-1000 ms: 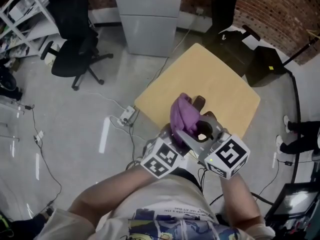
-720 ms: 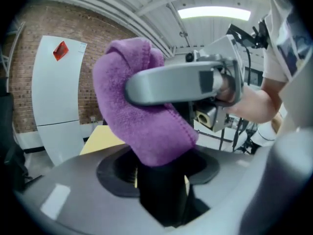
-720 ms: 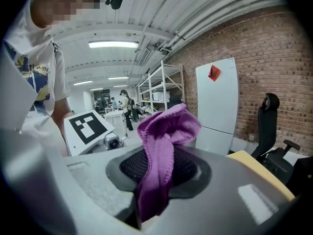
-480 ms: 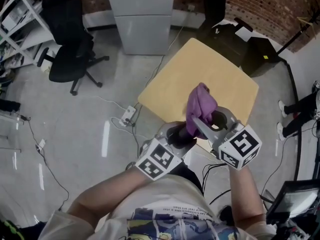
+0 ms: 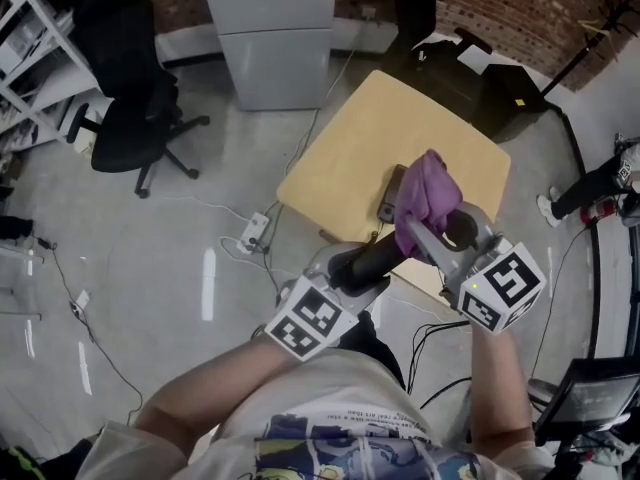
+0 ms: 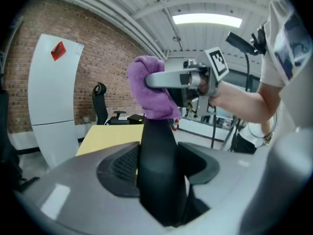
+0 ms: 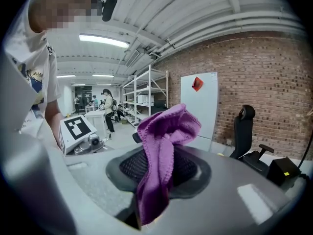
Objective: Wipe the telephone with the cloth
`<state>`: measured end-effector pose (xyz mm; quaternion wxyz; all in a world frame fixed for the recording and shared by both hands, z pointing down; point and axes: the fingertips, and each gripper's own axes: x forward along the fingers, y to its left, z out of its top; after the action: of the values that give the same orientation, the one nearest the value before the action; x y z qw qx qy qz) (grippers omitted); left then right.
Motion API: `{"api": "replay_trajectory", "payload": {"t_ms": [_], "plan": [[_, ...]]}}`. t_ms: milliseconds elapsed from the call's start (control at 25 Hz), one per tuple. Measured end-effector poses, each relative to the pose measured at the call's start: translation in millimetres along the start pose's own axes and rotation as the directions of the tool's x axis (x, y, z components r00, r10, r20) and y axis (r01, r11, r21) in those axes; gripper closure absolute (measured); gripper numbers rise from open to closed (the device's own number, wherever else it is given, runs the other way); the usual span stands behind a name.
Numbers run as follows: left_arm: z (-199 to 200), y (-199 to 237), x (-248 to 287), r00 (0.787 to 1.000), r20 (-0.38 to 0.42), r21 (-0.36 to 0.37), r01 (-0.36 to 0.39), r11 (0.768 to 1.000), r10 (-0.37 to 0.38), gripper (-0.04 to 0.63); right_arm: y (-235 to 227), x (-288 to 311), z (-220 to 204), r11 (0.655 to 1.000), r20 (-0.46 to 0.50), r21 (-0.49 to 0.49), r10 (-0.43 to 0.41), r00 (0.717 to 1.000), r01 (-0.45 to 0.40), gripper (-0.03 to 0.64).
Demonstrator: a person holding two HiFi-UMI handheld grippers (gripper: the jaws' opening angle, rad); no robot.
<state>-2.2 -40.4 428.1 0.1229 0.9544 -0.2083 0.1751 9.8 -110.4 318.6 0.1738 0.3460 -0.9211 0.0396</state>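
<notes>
My left gripper [image 5: 356, 268] is shut on a black telephone handset [image 5: 378, 256], held in the air over the near edge of the table. In the left gripper view the handset [image 6: 157, 160] runs up between the jaws of the left gripper [image 6: 159, 166]. A purple cloth [image 6: 149, 88] covers its far end. My right gripper [image 5: 446, 230] is shut on that cloth [image 5: 428, 198] and presses it on the handset's tip. In the right gripper view the cloth [image 7: 161, 155] hangs bunched between the jaws of the right gripper [image 7: 159, 169]. The telephone base [image 5: 391, 194] lies on the table, partly hidden by the cloth.
The light wooden table [image 5: 365, 138] stands on a grey floor. A black office chair [image 5: 130, 128] is at the left and a grey cabinet [image 5: 268, 28] at the back. Black cases [image 5: 500, 98] lie beyond the table. Cables and a power strip [image 5: 254, 232] trail on the floor.
Both grippers have moved right and slightly up in the head view, carrying handset and cloth. The cloth now sits further out, toward the handset's far end.
</notes>
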Motion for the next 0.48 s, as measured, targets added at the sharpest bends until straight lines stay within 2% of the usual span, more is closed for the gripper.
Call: {"api": "replay_trajectory", "payload": {"t_ms": [240,480], "plan": [[3.3,-4.0,4.3,1.0,0.005,0.008,0.01,1.0,-0.01,0.341,44.4,4.3,13.1,0.996,0.019,-0.01,0.093,0.996,-0.092,0.511],[9.3,-5.8,1.5,1.0,0.021,0.017,0.017,1.0,-0.017,0.342,91.2,20.0,6.4,0.983,-0.008,-0.007,0.182,0.983,-0.182,0.511]]}}
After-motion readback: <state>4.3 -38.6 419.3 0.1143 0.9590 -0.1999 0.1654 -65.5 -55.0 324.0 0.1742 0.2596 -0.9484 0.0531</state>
